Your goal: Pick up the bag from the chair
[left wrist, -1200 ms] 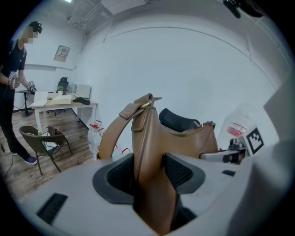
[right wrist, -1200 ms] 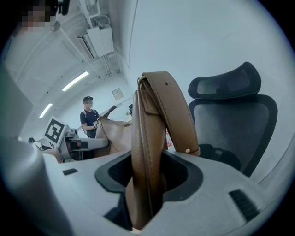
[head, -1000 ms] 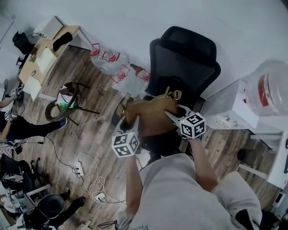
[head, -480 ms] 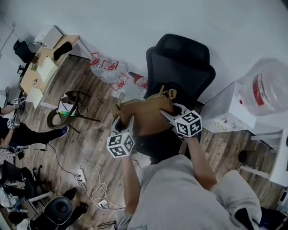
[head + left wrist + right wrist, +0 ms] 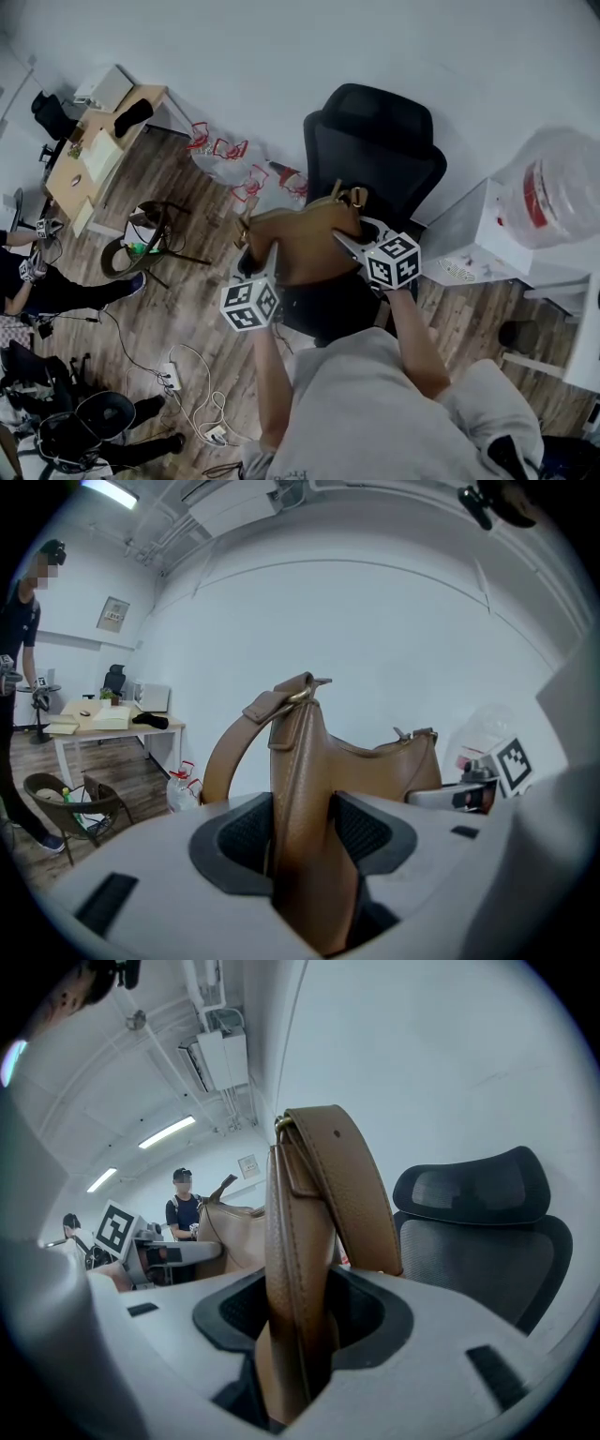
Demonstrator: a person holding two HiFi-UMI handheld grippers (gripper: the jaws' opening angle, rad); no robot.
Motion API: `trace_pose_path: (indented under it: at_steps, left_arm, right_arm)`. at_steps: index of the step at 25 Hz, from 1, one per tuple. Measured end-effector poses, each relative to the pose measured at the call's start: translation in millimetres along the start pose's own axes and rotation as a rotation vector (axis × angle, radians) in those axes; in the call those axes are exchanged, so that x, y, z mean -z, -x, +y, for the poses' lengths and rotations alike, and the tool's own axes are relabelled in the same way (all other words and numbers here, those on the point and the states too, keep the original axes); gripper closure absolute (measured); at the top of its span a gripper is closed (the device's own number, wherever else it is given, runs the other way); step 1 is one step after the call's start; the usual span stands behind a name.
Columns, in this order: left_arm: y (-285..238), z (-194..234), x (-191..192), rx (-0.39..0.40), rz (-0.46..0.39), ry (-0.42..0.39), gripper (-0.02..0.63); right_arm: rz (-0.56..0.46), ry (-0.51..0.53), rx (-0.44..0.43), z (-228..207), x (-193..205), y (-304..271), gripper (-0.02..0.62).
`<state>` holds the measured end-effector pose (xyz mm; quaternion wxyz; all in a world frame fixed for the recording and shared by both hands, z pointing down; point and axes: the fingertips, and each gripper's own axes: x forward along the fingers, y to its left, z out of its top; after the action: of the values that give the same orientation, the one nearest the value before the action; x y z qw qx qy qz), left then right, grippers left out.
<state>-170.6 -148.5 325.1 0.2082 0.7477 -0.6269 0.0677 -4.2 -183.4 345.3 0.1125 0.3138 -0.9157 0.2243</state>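
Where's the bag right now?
In the head view, the tan bag hangs mid-frame between left tongs and right tongs, both clamped on it, before the black chair.

bag (image 5: 300, 239): lifted a bit higher off the chair (image 5: 375, 150) seat than a second ago
left tool (image 5: 272, 253): came up along with it
right tool (image 5: 352, 234): rose about the same, too
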Motion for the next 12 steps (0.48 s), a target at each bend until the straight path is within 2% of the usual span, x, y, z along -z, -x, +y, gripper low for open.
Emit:
trace_pose_path:
  at_steps: [12]
  left_arm:
    - [-10, -1, 6, -0.017, 0.01, 0.014, 0.405]
  right_arm:
    - [0.011, -0.012, -0.007, -13, 3, -6, 0.413]
